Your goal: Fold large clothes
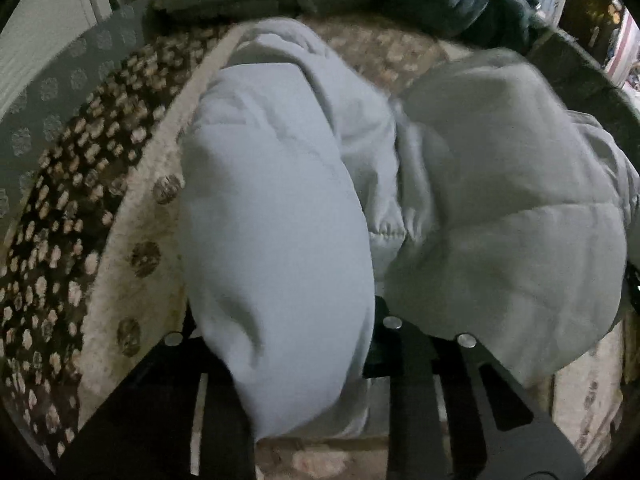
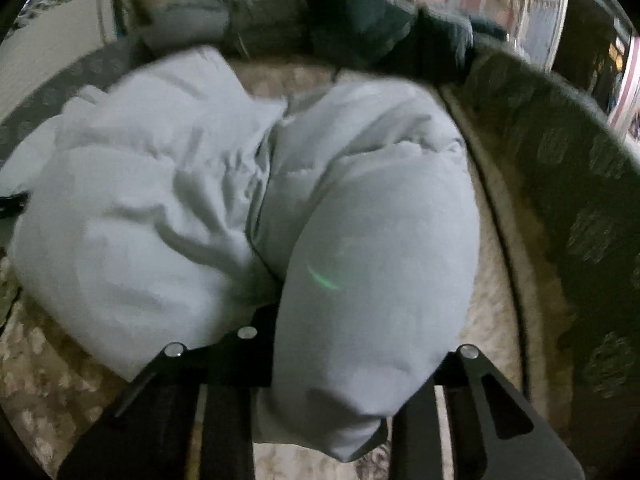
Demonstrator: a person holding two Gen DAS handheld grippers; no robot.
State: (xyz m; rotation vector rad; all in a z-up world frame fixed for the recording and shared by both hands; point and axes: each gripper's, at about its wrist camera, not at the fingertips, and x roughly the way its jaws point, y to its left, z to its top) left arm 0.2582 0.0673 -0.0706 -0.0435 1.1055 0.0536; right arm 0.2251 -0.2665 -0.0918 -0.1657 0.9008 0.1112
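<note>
1. The pale blue padded garment [image 1: 500, 208] lies bunched on a bed with a spotted blanket [image 1: 60, 240] under it – a puffy, quilted thing, nowhere near flat
2. The left gripper [image 1: 304, 412] pinches a thick bulge of that garment; the cloth swells out between its dark fingers and hides the tips
3. The right gripper [image 2: 332, 412] does the same on its own side, clamped on another fat roll of the fabric
4. From where I stand, each end of the garment hangs from a gripper while the middle sags onto the bed in loose creases [image 2: 208, 208]
5. My judgement – the folding has barely begun: no neat edge, no squared layer, no crease line shows anywhere
6. What looks left is most of the job: spread the piece out, bring the sides in, then double it over
7. A heap of darker clothes [image 2: 352, 20] sits at the far end of the bed, well apart from the work, whether folded I cannot tell
</note>
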